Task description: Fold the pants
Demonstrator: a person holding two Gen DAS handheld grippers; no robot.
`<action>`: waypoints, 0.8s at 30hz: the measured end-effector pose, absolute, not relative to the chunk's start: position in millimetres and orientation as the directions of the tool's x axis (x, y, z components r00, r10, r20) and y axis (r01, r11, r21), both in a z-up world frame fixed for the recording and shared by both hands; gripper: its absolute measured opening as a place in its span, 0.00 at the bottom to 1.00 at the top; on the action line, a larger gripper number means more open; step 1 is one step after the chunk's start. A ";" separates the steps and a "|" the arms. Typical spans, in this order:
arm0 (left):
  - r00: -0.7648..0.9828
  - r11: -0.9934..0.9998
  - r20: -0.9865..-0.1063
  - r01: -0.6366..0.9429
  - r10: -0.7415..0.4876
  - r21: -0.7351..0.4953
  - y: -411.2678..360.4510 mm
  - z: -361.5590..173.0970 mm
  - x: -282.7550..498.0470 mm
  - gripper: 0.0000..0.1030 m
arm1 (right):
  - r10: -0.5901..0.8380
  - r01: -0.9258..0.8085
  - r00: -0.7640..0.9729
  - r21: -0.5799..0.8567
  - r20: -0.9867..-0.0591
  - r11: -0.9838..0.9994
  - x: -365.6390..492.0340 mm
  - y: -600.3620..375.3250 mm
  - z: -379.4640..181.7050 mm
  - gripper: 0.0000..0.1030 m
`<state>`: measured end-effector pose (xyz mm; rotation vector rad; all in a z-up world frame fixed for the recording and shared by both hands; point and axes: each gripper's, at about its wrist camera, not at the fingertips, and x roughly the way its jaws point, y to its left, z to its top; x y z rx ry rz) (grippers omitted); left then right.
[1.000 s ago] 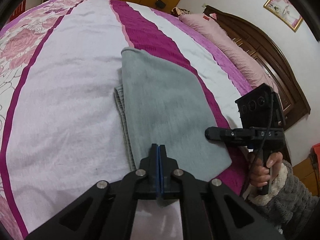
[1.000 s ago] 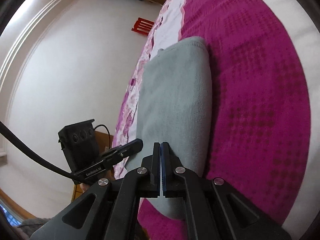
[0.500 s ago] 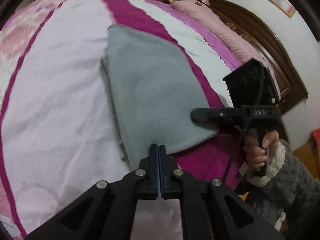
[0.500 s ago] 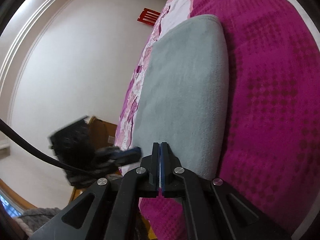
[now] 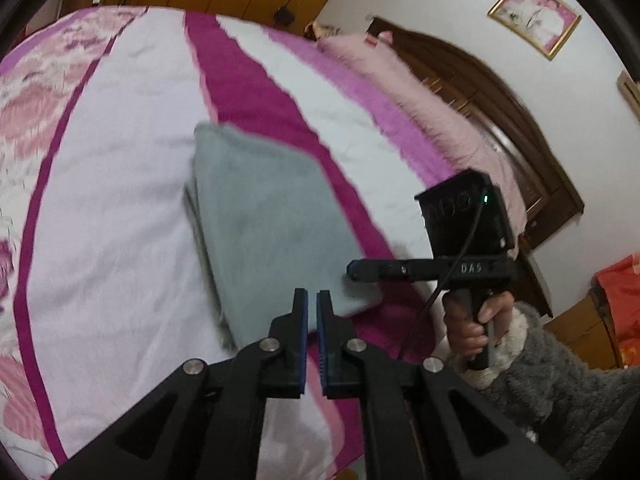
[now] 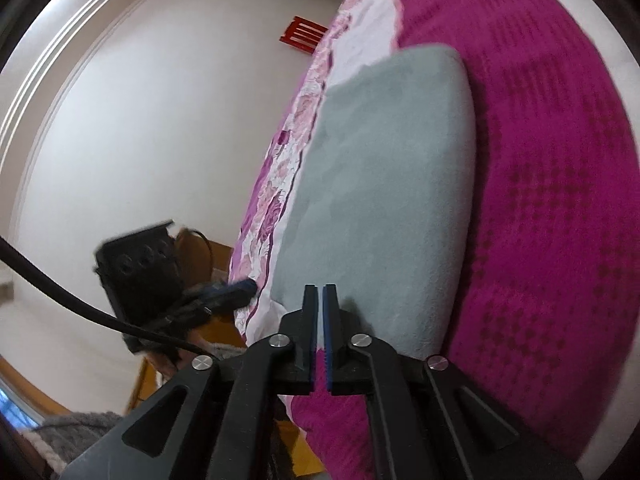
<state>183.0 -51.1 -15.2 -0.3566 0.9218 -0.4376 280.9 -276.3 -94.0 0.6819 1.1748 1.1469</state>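
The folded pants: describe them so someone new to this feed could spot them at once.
Start from the big bed with the white, magenta and pink striped cover. Near its front edge lies a flat grey fleece rectangle, the folded pants, overlapping a magenta stripe. It is the only grey, plain item on the patterned bedding.

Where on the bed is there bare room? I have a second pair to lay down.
Bare white bedspread lies between the folded grey pants and the floral border. It is crowded at the pants' near corner, by both grippers.
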 end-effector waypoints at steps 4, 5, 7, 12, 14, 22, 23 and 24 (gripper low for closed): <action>0.529 0.863 -0.700 0.141 -0.480 -0.486 -29.4 -20.2 196.7 0.65 | 0.929 -0.310 0.086 0.877 -0.360 0.368 294.9 -302.7 -84.6 0.51; 0.514 0.857 -0.709 0.110 -0.482 -0.503 -22.9 -25.0 202.5 0.66 | 0.926 -0.283 0.102 0.882 -0.363 0.377 299.4 -308.6 -86.4 0.57; 0.476 0.846 -0.736 0.030 -0.481 -0.533 -9.9 -40.3 214.5 0.66 | 0.922 -0.238 0.116 0.891 -0.368 0.386 306.3 -316.6 -91.2 0.57; 0.320 0.760 -0.720 0.003 -0.616 -0.650 -4.5 -80.2 222.5 0.67 | 0.931 -0.182 0.052 0.913 -0.362 0.365 309.7 -324.1 -109.8 0.57; 0.295 0.757 -0.724 -0.001 -0.624 -0.653 -7.5 -88.7 226.3 0.67 | 0.911 -0.225 0.010 0.886 -0.413 0.405 306.3 -314.5 -109.9 0.57; 0.346 0.724 -0.671 0.040 -0.656 -0.688 -20.0 -95.1 285.2 0.69 | 0.900 -0.255 0.043 0.866 -0.434 0.430 323.3 -291.4 -112.9 0.57; 0.358 0.725 -0.666 0.047 -0.655 -0.688 -21.5 -93.8 292.1 0.71 | 0.902 -0.249 0.041 0.869 -0.431 0.427 328.0 -286.4 -113.6 0.57; 0.370 0.720 -0.657 0.049 -0.657 -0.692 -23.4 -92.6 298.7 0.72 | 0.903 -0.248 0.036 0.871 -0.428 0.423 333.8 -280.5 -114.8 0.57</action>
